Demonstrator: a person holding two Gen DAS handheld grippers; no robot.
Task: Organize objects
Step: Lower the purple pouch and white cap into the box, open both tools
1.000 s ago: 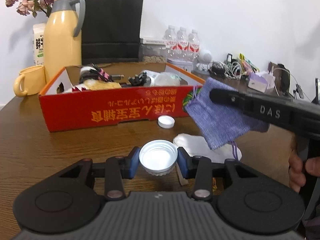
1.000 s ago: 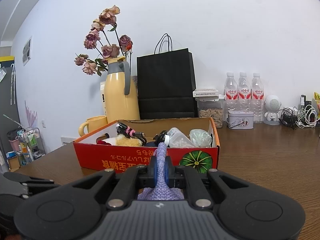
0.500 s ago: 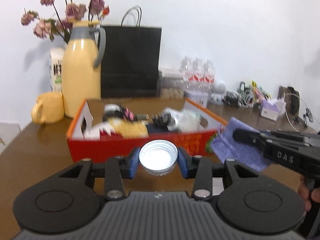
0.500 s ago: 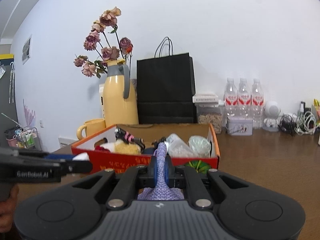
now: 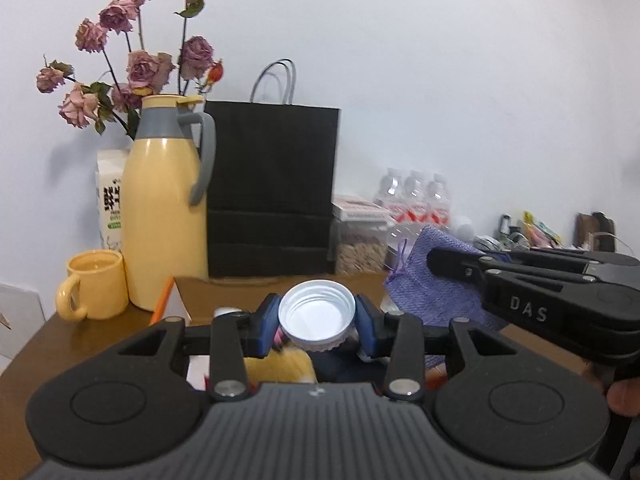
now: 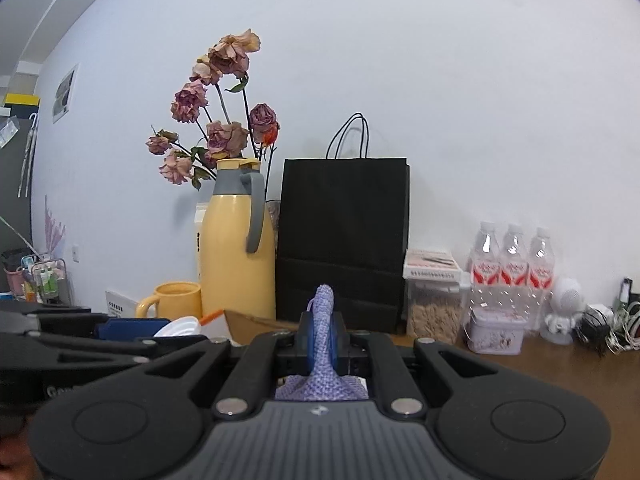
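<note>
In the left wrist view, the left gripper (image 5: 317, 318) sits at the lower centre of the frame with its blue pads pressed on either side of a white jar lid (image 5: 316, 316), whose open, threaded side faces the camera. Below the lid, behind the gripper's frame, a strip of the cardboard box (image 5: 170, 300) shows with its orange edge and brown flap, and something yellow and soft (image 5: 280, 366) lies inside it. At the right of the same frame the right gripper (image 5: 434, 260) reaches in from the side, its jaws pinched tight on a purple knitted pouch (image 5: 432, 280) that hangs at centre right, above the box's right part. The right wrist view shows that grip from behind: the pouch (image 6: 322, 344) is squeezed thin between the blue pads at the centre of the frame, one end poking up past them and the rest bunched below. In its lower left the left gripper and the white lid (image 6: 180, 326) appear from the side. Behind, on the brown table (image 6: 560, 368), stand a yellow thermos jug (image 5: 164, 204), a yellow mug (image 5: 94, 284), a black paper bag (image 5: 272, 192), dried roses (image 5: 136, 64) and three water bottles (image 6: 512, 260).
</note>
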